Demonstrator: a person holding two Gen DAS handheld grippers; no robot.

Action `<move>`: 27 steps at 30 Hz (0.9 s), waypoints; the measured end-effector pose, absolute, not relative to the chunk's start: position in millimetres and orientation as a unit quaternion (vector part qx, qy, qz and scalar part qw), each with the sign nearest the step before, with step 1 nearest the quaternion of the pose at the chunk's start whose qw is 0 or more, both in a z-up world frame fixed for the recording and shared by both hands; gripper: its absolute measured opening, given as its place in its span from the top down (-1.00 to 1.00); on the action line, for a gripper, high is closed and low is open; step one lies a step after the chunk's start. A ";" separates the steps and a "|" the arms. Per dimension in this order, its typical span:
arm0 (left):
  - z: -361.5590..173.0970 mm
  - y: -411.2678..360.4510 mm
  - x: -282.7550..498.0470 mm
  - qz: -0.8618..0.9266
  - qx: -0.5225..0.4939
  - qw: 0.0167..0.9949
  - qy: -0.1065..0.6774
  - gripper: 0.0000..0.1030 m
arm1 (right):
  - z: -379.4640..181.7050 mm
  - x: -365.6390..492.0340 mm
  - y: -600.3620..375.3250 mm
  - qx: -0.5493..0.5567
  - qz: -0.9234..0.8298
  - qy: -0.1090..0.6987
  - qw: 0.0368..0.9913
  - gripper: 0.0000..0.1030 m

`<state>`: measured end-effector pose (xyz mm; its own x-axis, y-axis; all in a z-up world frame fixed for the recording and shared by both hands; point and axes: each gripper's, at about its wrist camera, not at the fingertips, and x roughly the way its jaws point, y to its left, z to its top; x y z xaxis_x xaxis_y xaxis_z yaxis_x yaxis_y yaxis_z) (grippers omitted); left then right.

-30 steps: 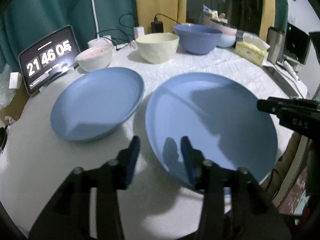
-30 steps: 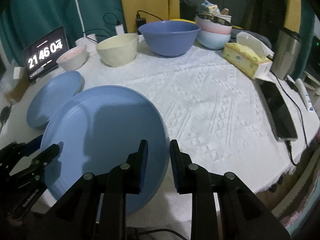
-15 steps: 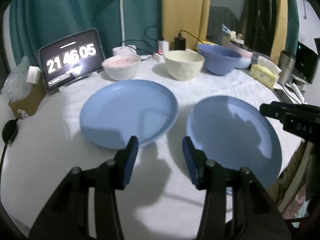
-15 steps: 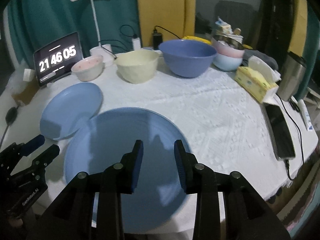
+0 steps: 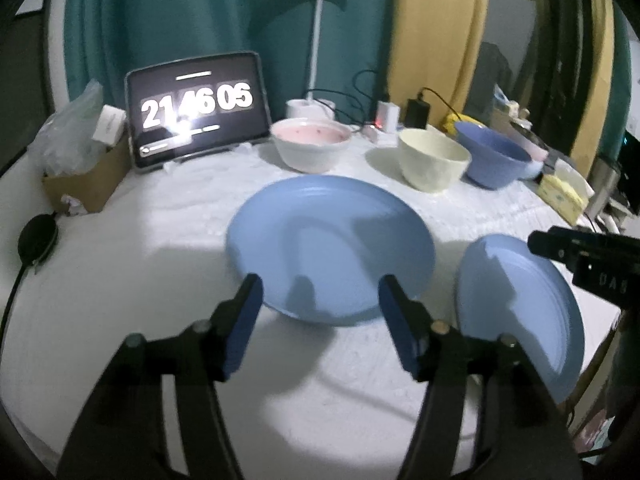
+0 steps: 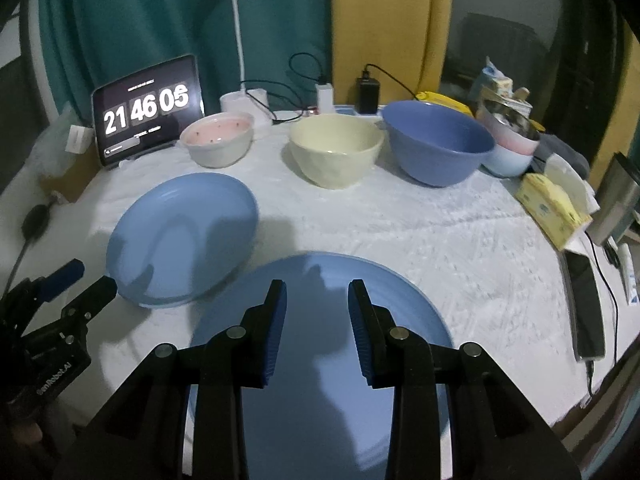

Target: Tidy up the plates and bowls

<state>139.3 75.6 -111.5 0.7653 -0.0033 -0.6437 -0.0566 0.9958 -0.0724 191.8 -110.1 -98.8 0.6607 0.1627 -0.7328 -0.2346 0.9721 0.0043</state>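
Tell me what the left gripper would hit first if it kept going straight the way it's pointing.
Probably the blue plate right ahead: the open left gripper points down at its near rim, with nothing between. Depth is hard to judge, so it might meet the white tablecloth just short of it.

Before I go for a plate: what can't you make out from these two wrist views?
- Near rim of the near plate, right wrist view: covered by the right gripper.
- Stacked bowls behind the blue bowl: partly blocked, count unclear.
- Clock tablet, left wrist view: glare blurs the digits.
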 end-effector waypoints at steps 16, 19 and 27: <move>-118.2 123.1 168.0 0.046 -0.069 0.932 0.352 -0.22 | -103.1 226.0 -61.4 -0.067 0.135 0.410 0.900 0.34; -120.2 129.2 174.4 0.050 -0.072 0.930 0.356 -0.22 | -106.4 233.4 -54.4 -0.067 0.140 0.414 0.897 0.34; -127.9 142.0 193.3 0.053 -0.082 0.923 0.373 -0.22 | -121.1 255.5 -39.1 -0.062 0.149 0.435 0.886 0.34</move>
<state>193.3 142.0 -127.9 0.7166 0.0364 -0.6966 -0.1586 0.9810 -0.1119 255.5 -39.1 -121.1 0.5780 0.2094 -0.7887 -0.3171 0.9482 0.0194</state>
